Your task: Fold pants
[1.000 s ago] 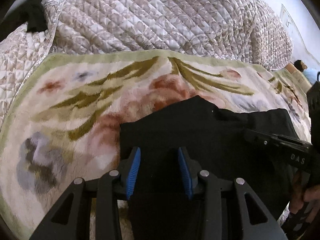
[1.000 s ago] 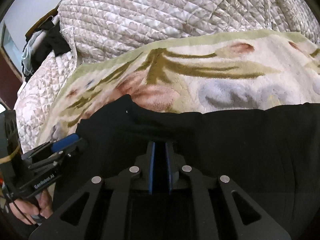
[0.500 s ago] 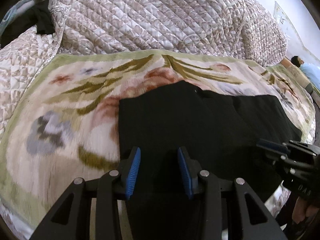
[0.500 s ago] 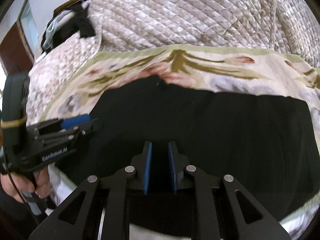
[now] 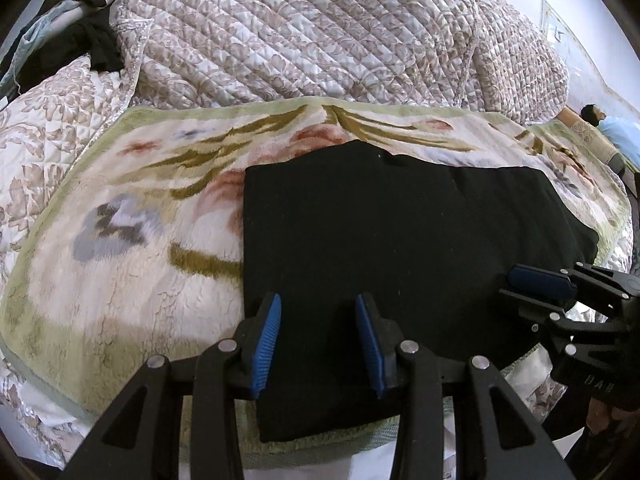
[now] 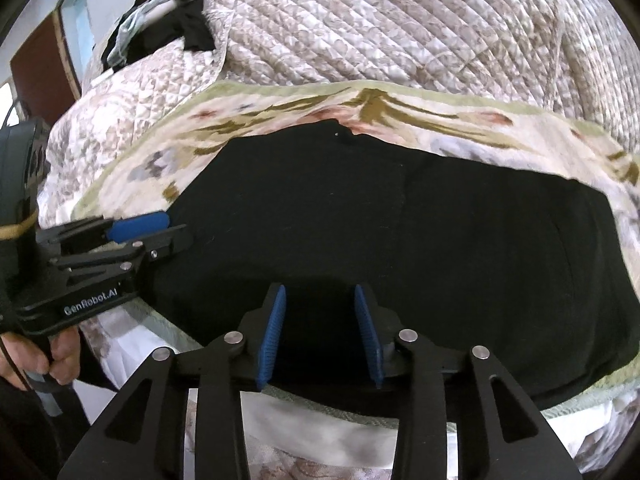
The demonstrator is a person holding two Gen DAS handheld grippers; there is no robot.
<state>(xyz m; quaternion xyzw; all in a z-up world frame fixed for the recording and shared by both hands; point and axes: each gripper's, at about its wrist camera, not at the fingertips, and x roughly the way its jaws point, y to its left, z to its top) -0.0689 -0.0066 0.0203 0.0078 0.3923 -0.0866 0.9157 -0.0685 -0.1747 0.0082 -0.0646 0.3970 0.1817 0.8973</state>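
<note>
The black pants [image 5: 392, 240] lie folded flat in a wide rectangle on the floral blanket [image 5: 132, 248]; they also fill the middle of the right wrist view [image 6: 400, 240]. My left gripper [image 5: 318, 344] is open and empty, just above the pants' near left edge. My right gripper [image 6: 320, 336] is open and empty over the pants' near edge. The right gripper shows at the right in the left wrist view [image 5: 560, 292]. The left gripper shows at the left in the right wrist view [image 6: 140, 236].
A quilted bedspread [image 5: 320, 32] is heaped behind the blanket. Dark clothes [image 5: 92, 40] hang at the far left. A person [image 5: 608, 128] lies at the far right. The bed's near edge [image 6: 320, 432] drops off just below my grippers.
The right gripper has opened from shut and let go of the pants. Both grippers have pulled back toward the bed's near edge, so more of the folded pants shows.
</note>
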